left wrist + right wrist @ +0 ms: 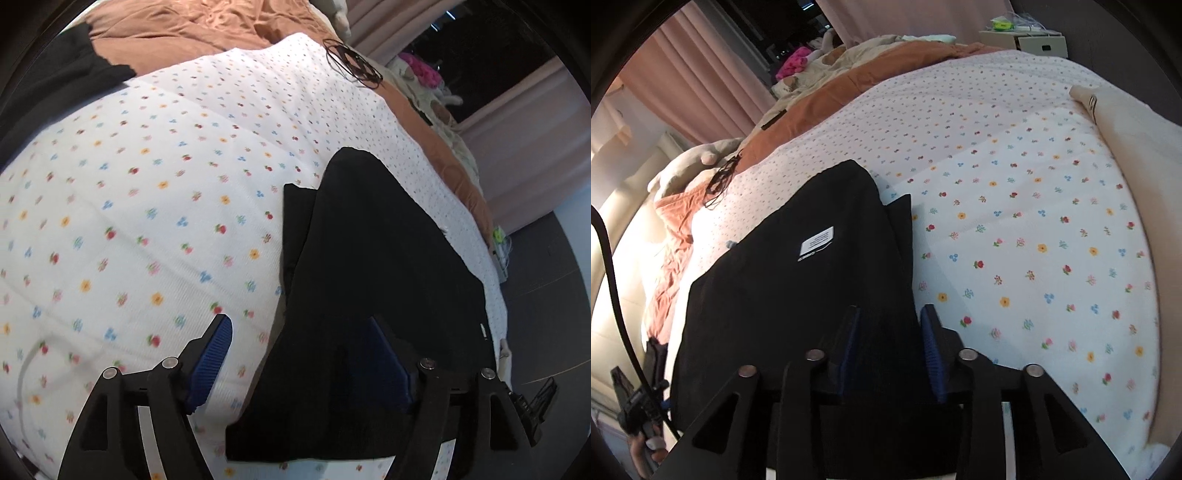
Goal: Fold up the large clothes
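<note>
A black garment (pixel 373 266) lies folded on the floral white bedspread (pixel 147 206). In the right wrist view the garment (pixel 798 288) shows a white care label (pixel 816 240). My left gripper (pixel 301 354) is open above the garment's near edge, one blue pad over the bedspread, the other over the black cloth. My right gripper (pixel 890 343) is open, its fingers apart just above the garment's near right edge; no cloth shows pinched between the pads.
An orange-brown blanket (pixel 192 26) lies at the bed's far side. A thin black wire tangle (pixel 351 62) rests on the bedspread. A cream pillow (pixel 1130 122) lies at the right. Pink curtains (pixel 698 74) and a white nightstand (pixel 1027 40) stand beyond the bed.
</note>
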The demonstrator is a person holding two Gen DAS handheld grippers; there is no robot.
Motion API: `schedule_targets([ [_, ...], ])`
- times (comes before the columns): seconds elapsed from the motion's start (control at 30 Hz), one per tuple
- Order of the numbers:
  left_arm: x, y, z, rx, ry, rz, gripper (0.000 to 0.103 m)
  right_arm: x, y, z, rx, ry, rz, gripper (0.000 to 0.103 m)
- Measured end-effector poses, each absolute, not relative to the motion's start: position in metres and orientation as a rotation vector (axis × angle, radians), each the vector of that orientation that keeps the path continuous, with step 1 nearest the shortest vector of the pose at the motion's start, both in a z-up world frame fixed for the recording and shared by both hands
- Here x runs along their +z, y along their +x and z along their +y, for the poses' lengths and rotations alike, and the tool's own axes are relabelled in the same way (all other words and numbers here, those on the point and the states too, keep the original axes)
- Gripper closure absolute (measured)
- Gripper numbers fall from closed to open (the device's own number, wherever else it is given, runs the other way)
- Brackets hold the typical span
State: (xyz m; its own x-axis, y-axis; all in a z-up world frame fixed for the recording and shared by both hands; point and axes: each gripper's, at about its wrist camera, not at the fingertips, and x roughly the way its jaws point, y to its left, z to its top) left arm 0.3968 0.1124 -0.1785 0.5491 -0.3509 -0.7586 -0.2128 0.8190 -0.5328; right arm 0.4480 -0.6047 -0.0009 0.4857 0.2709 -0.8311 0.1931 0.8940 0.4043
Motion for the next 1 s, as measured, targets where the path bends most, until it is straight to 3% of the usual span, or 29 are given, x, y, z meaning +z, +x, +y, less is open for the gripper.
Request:
schedule_targets([
  [0.5,-0.212,0.352,0.125,-0.23,-0.93,1.058,0.027,0.039,0.406,-0.57,0.127,0.459,1.052,0.064],
  [0.83,-0.216,0.37,0.106,-0.251,-0.925,0.988,0.027,0.045,0.395,-0.502,0.279,0.436,1.111,0.064],
  [0.9,-0.215,0.372,0.105,-0.241,-0.911,0.982,0.033,0.044,0.392,-0.487,0.305,0.412,1.13,0.064],
  [0.97,-0.217,0.371,0.108,-0.212,-0.901,0.985,0.055,0.042,0.39,-0.468,0.336,0.385,1.149,0.064],
  [1.0,-0.219,0.371,0.11,-0.202,-0.903,0.989,0.058,0.041,0.39,-0.46,0.35,0.368,1.157,0.064],
])
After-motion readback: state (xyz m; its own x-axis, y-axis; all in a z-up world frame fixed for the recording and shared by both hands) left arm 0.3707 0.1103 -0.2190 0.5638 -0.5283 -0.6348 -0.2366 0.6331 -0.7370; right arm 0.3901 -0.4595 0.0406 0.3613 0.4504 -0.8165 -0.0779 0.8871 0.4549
